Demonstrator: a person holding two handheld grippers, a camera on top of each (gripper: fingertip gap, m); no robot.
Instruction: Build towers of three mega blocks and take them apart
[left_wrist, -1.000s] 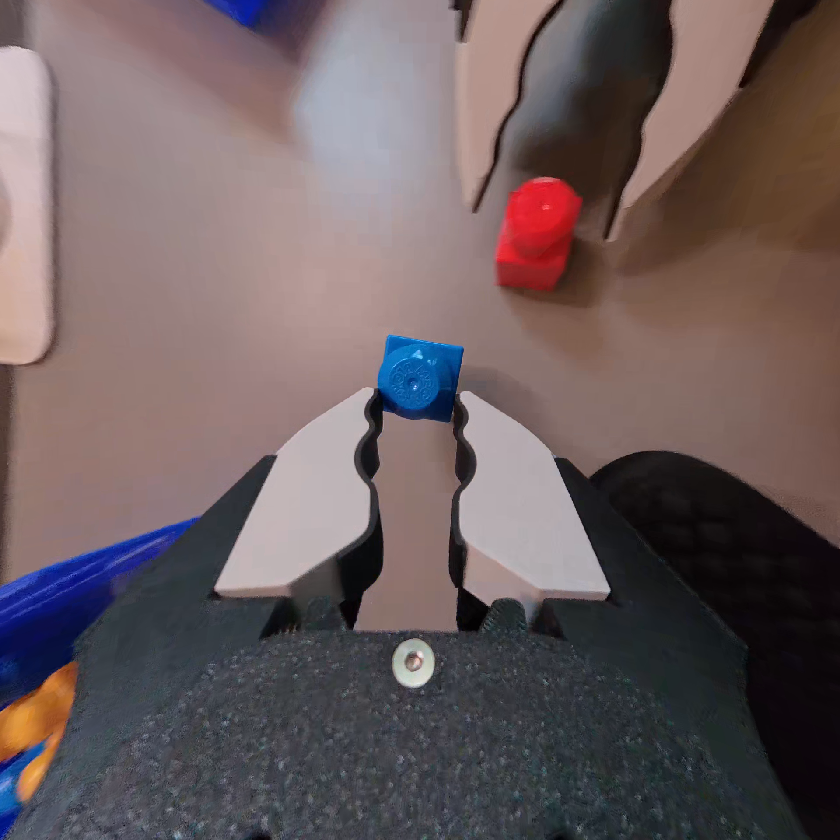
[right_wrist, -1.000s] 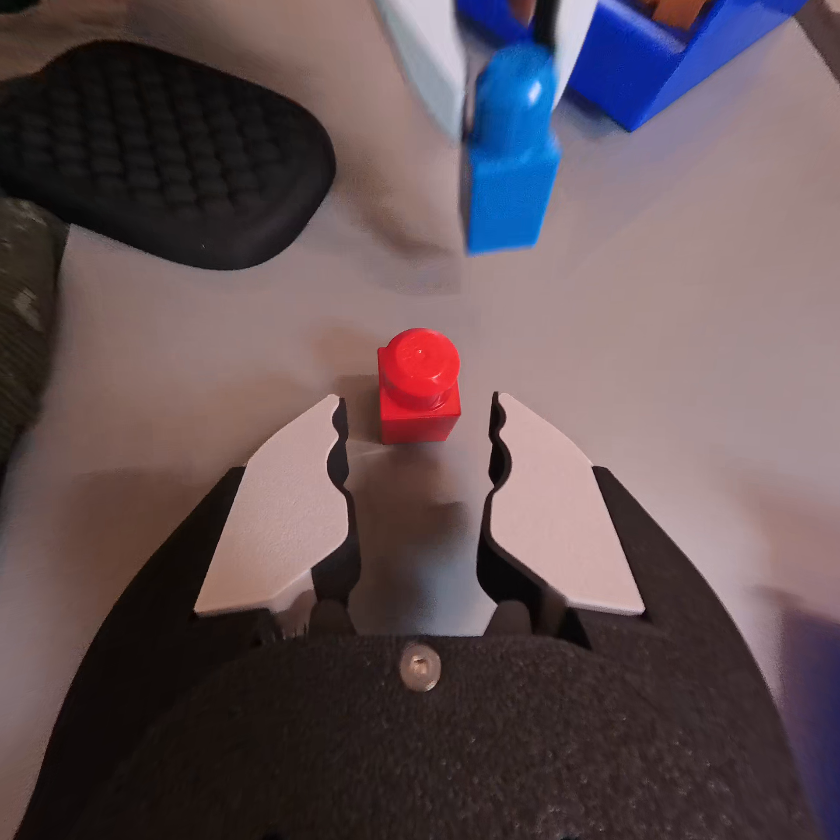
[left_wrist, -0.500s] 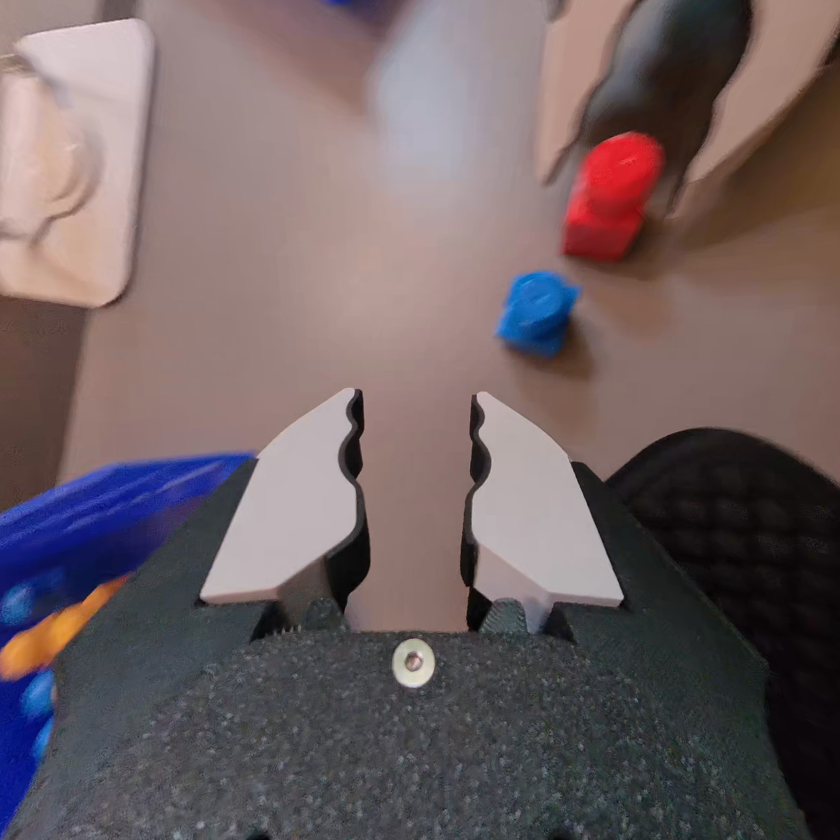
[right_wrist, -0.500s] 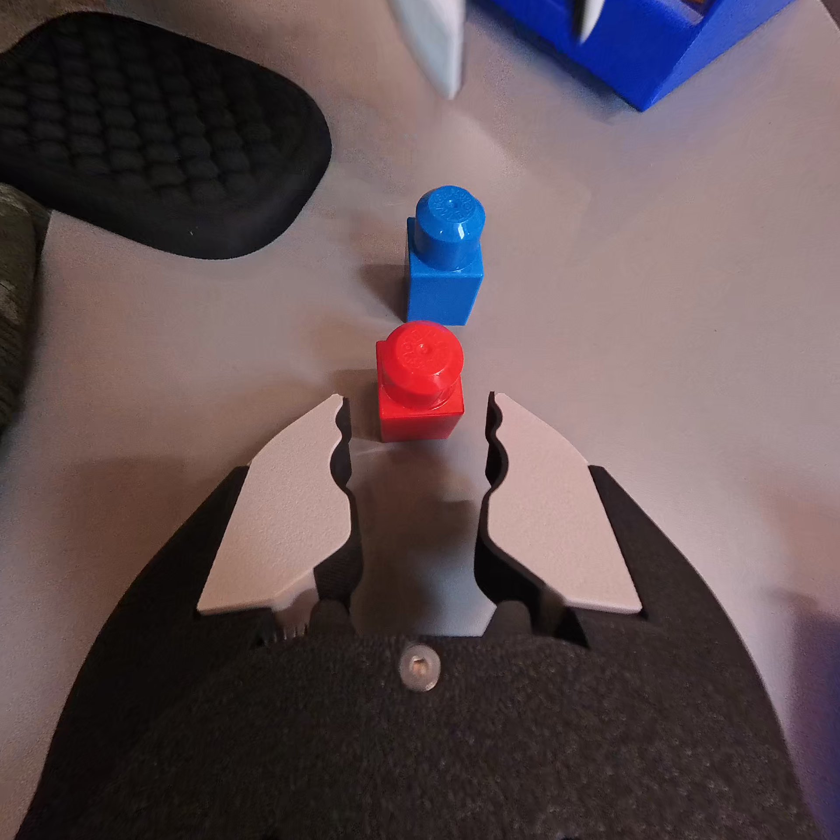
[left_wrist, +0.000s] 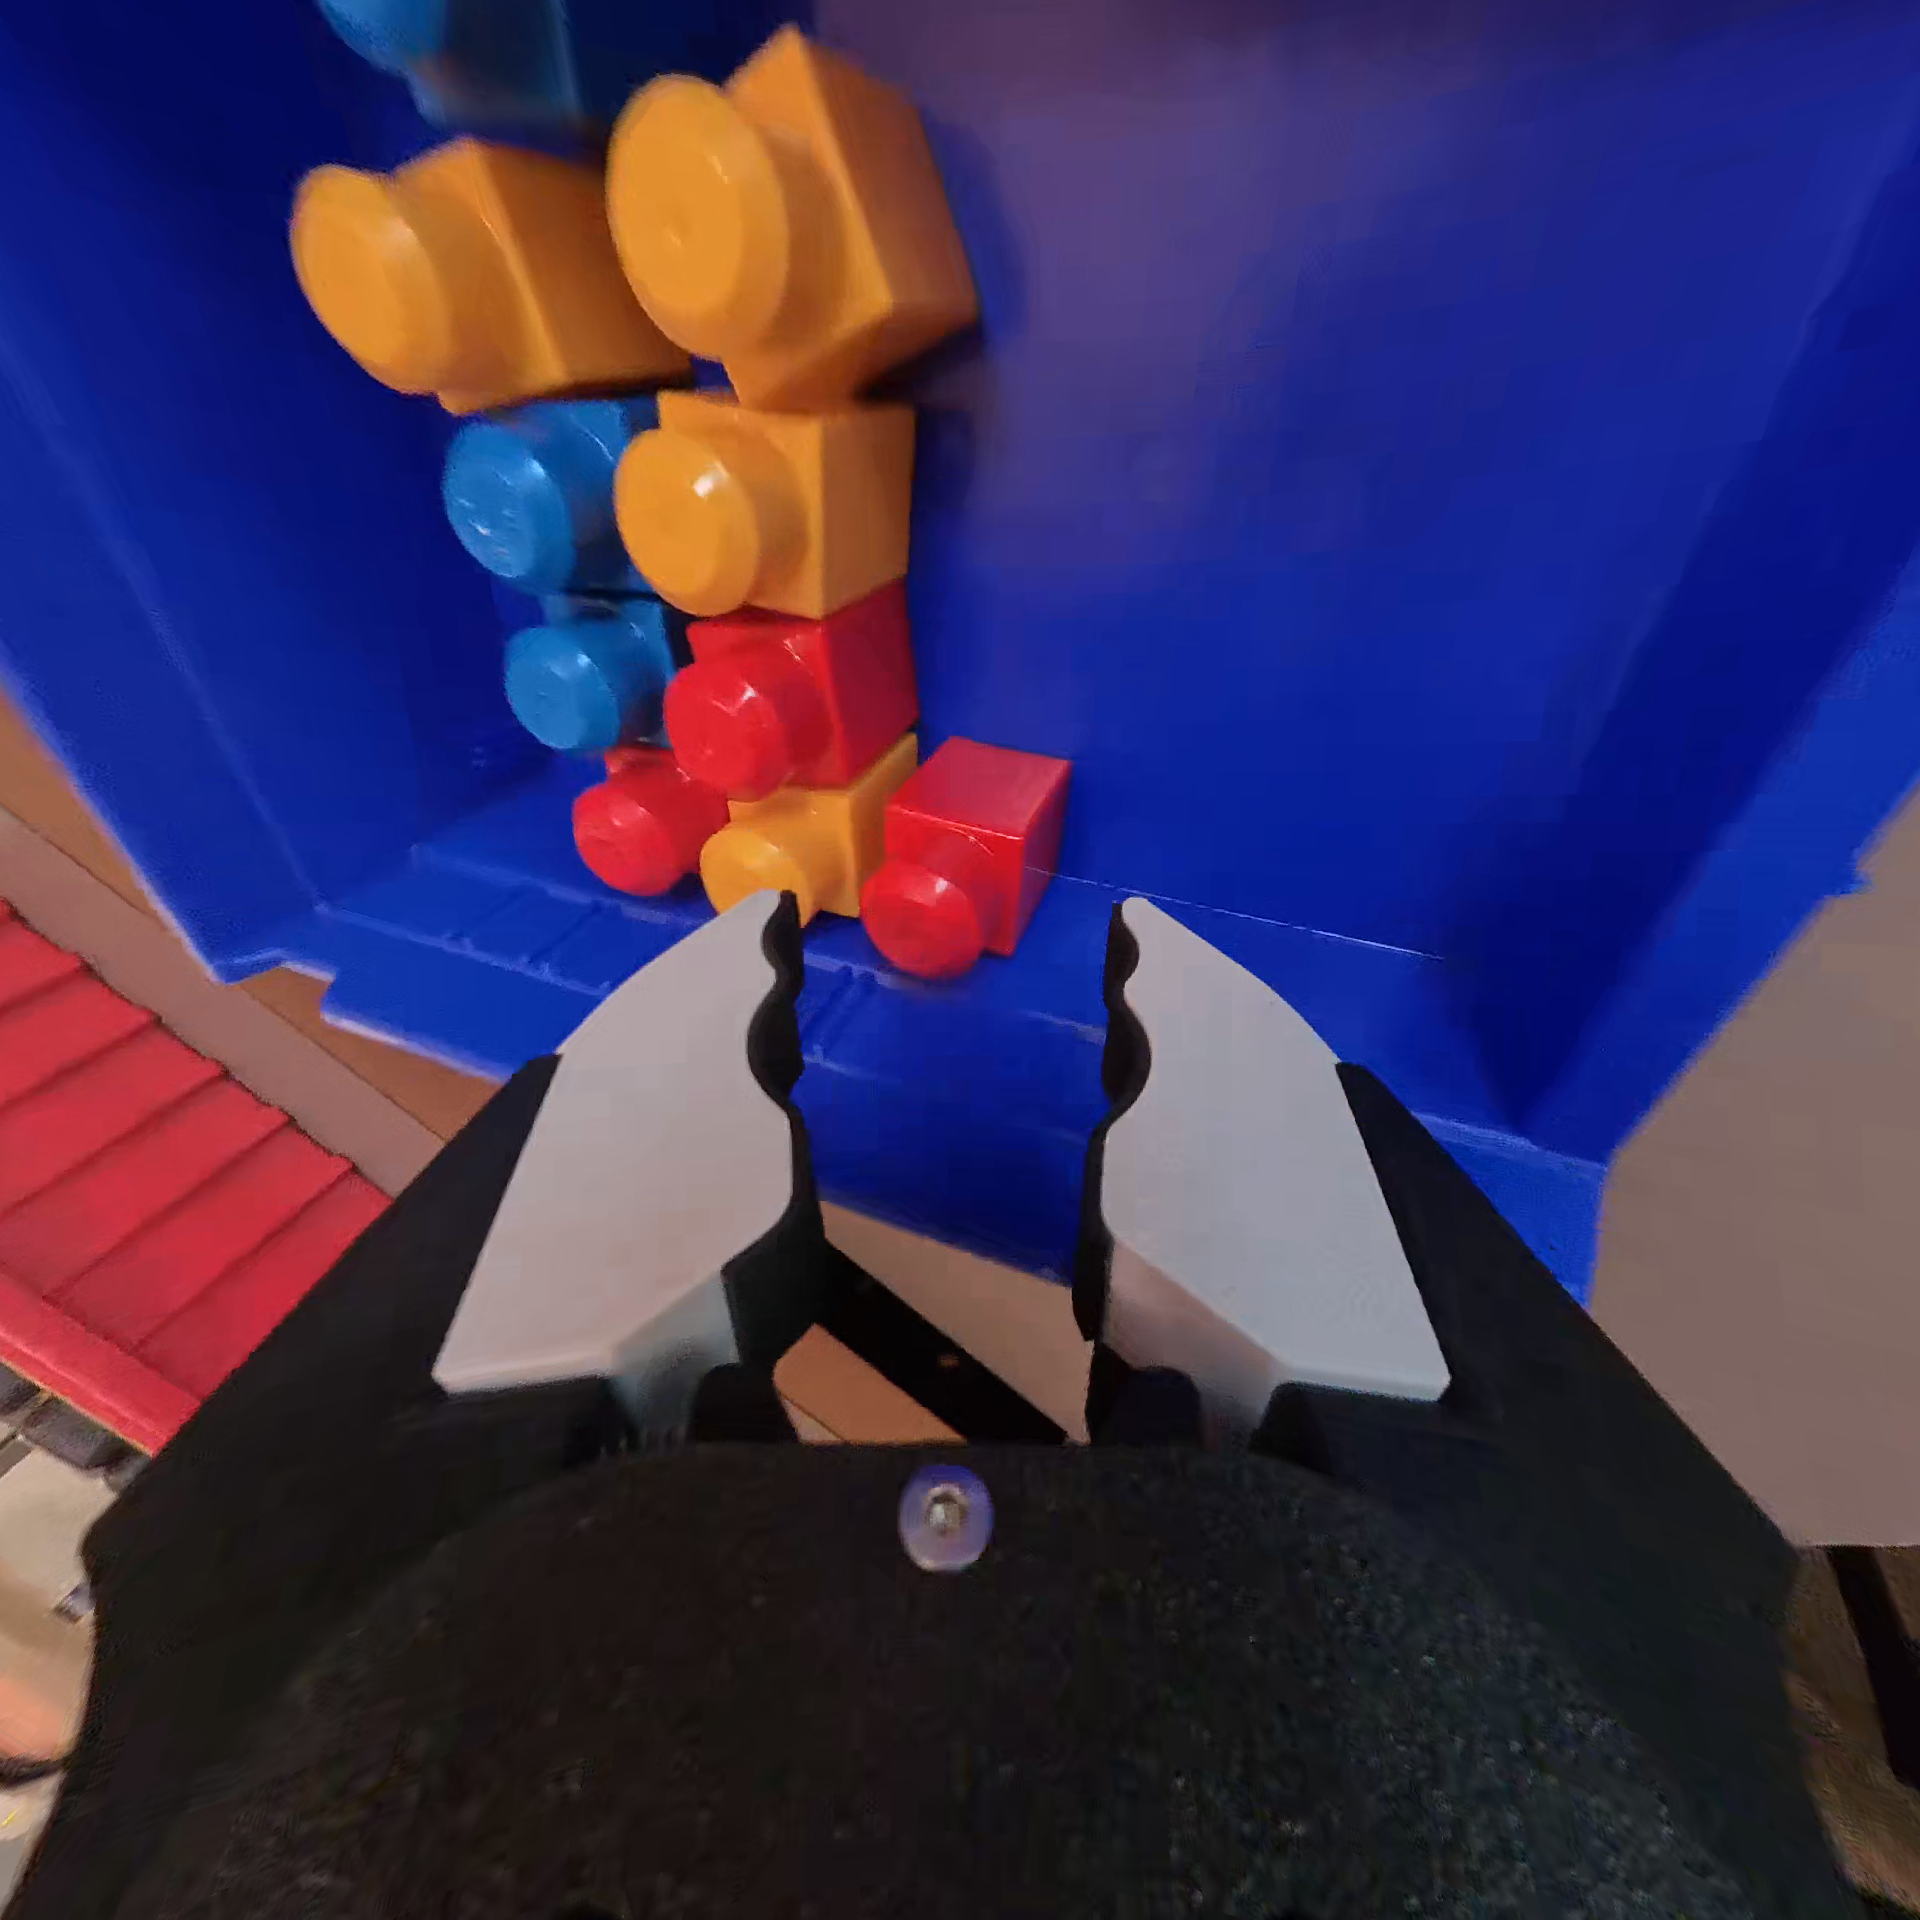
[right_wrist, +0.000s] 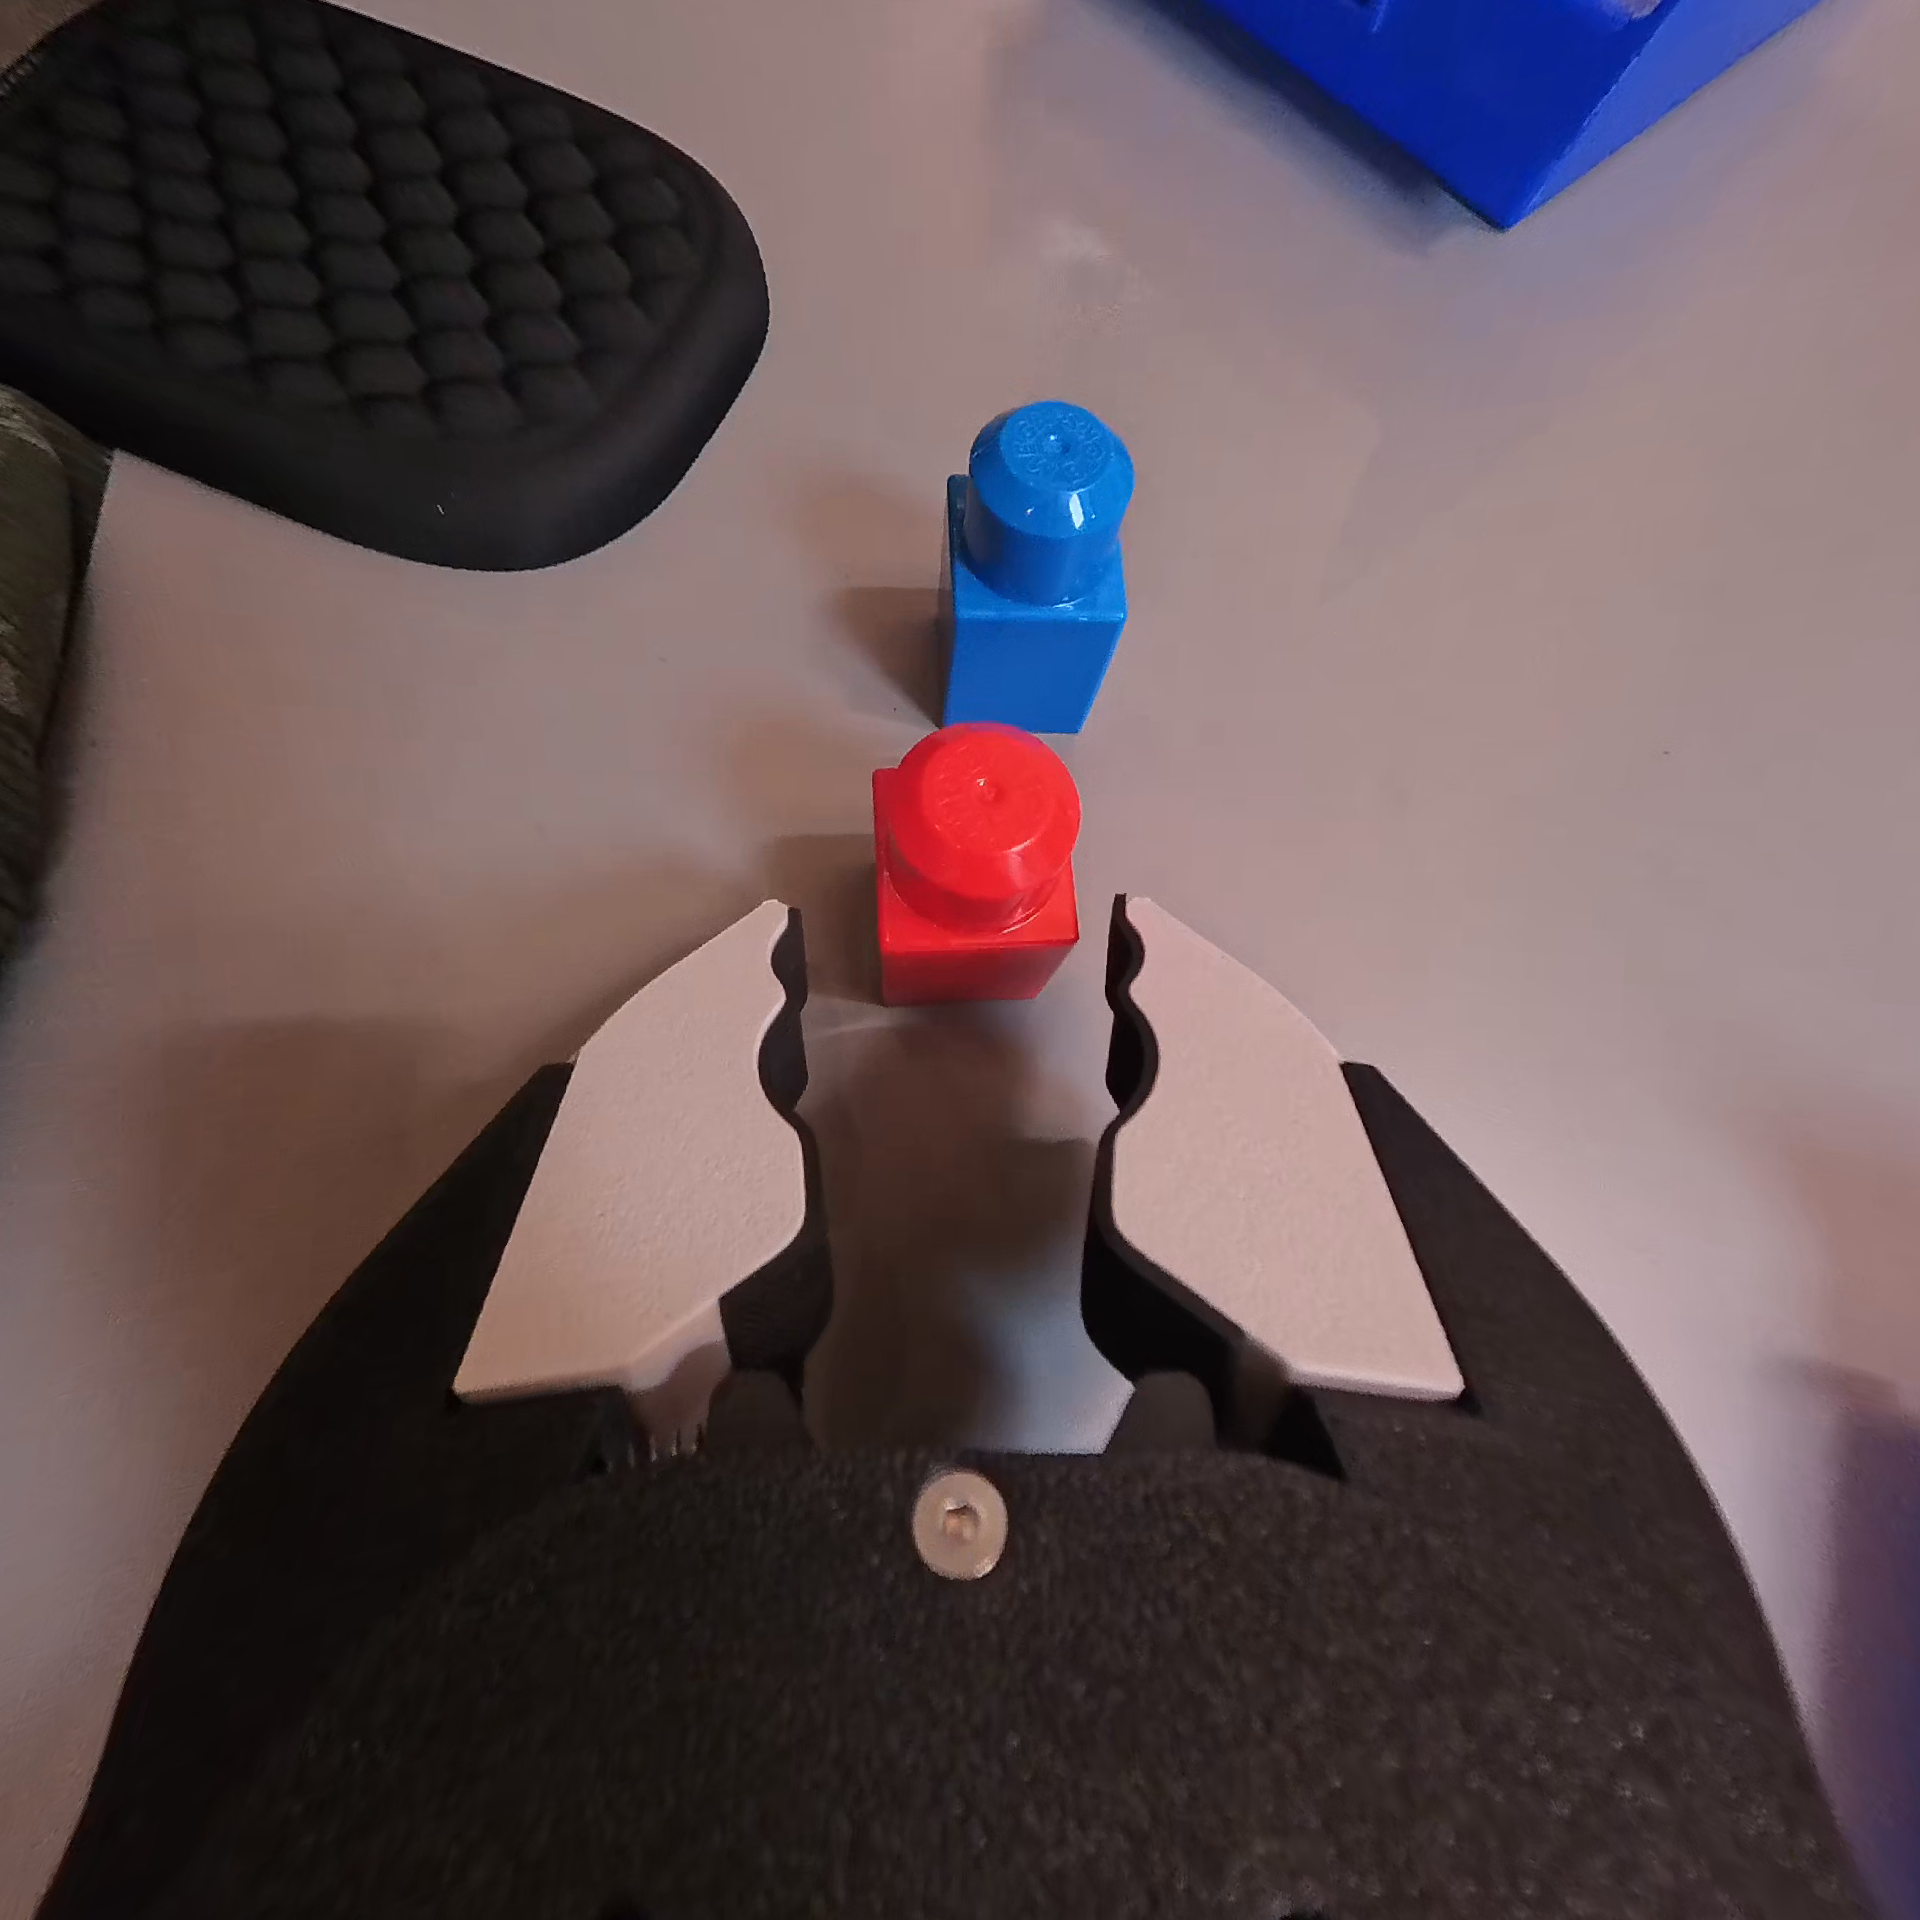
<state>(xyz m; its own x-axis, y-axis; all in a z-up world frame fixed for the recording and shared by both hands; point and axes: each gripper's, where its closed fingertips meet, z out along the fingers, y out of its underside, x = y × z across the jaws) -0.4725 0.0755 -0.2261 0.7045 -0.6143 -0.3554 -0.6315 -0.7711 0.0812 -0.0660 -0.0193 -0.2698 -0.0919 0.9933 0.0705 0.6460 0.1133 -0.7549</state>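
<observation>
- Your red block (right_wrist: 971, 883) stands upright on the grey table (right_wrist: 1455, 831), stud up, right at the tips of your right gripper (right_wrist: 956, 914). It sits just ahead of the gap, and I can't tell for sure whether it's touching either finger.
- That right gripper is spread wide and empty, nothing pinched.
- Just beyond the red one is the blue block (right_wrist: 1034, 582), also upright, close to it but apart.
- Further out there's a black bumpy pad (right_wrist: 364, 270) up on the left, and the corner of the blue bin (right_wrist: 1507, 104) at top right.
- Your left gripper (left_wrist: 951, 920) is spread open too, holding nothing, and pointed into that blue bin (left_wrist: 1351, 520).
- Only the left wrist view shows what's inside: a jumble of orange, blue and red blocks, with one loose red bin block (left_wrist: 961, 857) nearest your fingertips.
- That view also catches a red ribbed thing (left_wrist: 135, 1174) lower left, kinda blurry.
</observation>
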